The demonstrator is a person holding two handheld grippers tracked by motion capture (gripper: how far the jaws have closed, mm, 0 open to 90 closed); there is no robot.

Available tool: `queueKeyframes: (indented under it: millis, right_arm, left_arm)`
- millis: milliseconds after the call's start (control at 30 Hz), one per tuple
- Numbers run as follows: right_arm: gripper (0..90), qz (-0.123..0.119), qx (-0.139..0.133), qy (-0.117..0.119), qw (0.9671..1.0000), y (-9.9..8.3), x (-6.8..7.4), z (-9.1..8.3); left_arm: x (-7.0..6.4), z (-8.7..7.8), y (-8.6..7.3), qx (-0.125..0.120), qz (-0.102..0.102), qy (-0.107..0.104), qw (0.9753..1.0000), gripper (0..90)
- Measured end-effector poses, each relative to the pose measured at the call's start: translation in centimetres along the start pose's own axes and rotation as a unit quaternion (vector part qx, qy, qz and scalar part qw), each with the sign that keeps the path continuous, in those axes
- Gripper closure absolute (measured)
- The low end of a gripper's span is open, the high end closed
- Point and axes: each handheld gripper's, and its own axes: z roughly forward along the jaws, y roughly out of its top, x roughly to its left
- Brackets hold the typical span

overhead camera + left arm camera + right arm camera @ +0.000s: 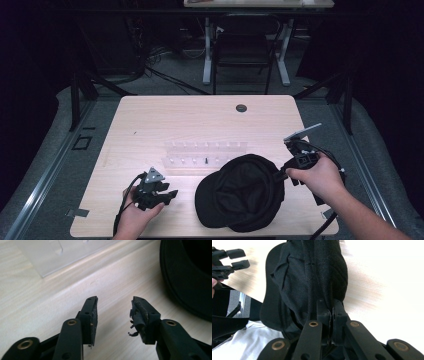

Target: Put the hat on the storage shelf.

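A black cap (241, 192) lies on the wooden table (200, 120) near its front edge, brim toward the left. My right gripper (281, 173) is shut on the cap's right rear edge; in the right gripper view the jaws pinch the black fabric (317, 277) at the gripper (331, 305). My left gripper (172, 195) rests low over the table left of the cap, open with nothing between its fingers (114, 305). The cap's brim (186, 277) shows at the right of the left gripper view.
A clear plastic rack (205, 155) with small pegs lies just behind the cap, its corner (57, 255) in the left gripper view. A cable hole (241, 108) sits near the table's far edge. A chair (245, 47) and desk legs stand beyond.
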Motion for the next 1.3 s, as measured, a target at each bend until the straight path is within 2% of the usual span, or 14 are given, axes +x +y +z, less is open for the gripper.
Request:
queueKeyframes:
  millis: [100, 200, 233, 267, 300, 367, 567, 633, 667, 700, 800, 1067, 1233, 1300]
  right_arm:
    - [87.3, -0.005, 0.011, -0.005, 0.9999, 0.4, 0.5, -0.7]
    - [87.3, 0.000, 0.006, -0.012, 0.9999, 0.7, 1.2, -1.3]
    - [87.3, -0.011, 0.017, -0.014, 0.9997, 0.9, 1.3, -1.6]
    - [87.3, -0.004, 0.006, -0.018, 0.9998, 0.9, 1.6, -1.6]
    - [87.3, -0.011, 0.012, -0.022, 0.9996, 1.0, 1.8, -1.8]
    - [87.4, -0.006, 0.010, -0.026, 0.9996, 1.1, 2.2, -2.0]
    - [87.3, -0.017, 0.027, -0.058, 0.9978, 1.5, 3.0, -2.9]
    - [87.3, -0.021, 0.029, -0.067, 0.9971, 1.7, 3.4, -3.2]
    - [87.3, -0.014, 0.022, -0.071, 0.9972, 1.7, 3.6, -3.3]
    - [87.3, -0.021, 0.031, -0.074, 0.9966, 1.9, 3.7, -3.5]
    - [87.3, -0.021, 0.032, -0.081, 0.9960, 2.3, 4.1, -3.9]
    - [87.3, -0.006, 0.040, -0.056, 0.9976, 3.2, 5.5, -5.4]
    - [87.3, 0.018, 0.040, -0.015, 0.9989, 3.5, 5.9, -6.2]
    - [87.3, 0.011, 0.058, -0.002, 0.9983, 3.7, 5.6, -6.7]
  left_arm:
    - [0.5, -0.3, -0.5, 0.002, -0.004, -0.004, 1.0000, 58.2]
    - [0.8, -0.6, -0.8, -0.007, -0.013, -0.005, 0.9999, 58.0]
    - [0.8, -0.6, -0.9, -0.014, -0.019, -0.004, 0.9997, 57.8]
    - [1.0, -0.8, -1.0, -0.013, -0.018, -0.006, 0.9997, 57.6]
    - [1.1, -0.8, -1.1, -0.016, -0.022, -0.005, 0.9996, 57.3]
    - [1.4, -0.9, -1.3, -0.018, -0.027, -0.003, 0.9995, 56.9]
    - [2.3, -1.1, -1.8, -0.023, -0.047, -0.001, 0.9986, 56.6]
    - [2.4, -1.2, -1.9, -0.018, -0.049, -0.002, 0.9986, 56.5]
    - [2.4, -1.1, -2.0, -0.025, -0.050, -0.001, 0.9984, 56.5]
    - [2.4, -1.1, -2.0, -0.026, -0.051, 0.000, 0.9984, 56.5]
    - [2.3, -1.0, -2.1, -0.024, -0.051, -0.002, 0.9984, 56.5]
    - [2.4, -0.9, -2.2, -0.022, -0.054, -0.003, 0.9983, 56.3]
    - [2.4, -0.9, -2.2, -0.018, -0.054, -0.004, 0.9984, 56.2]
    - [2.3, -0.8, -2.2, -0.024, -0.055, -0.003, 0.9982, 56.2]
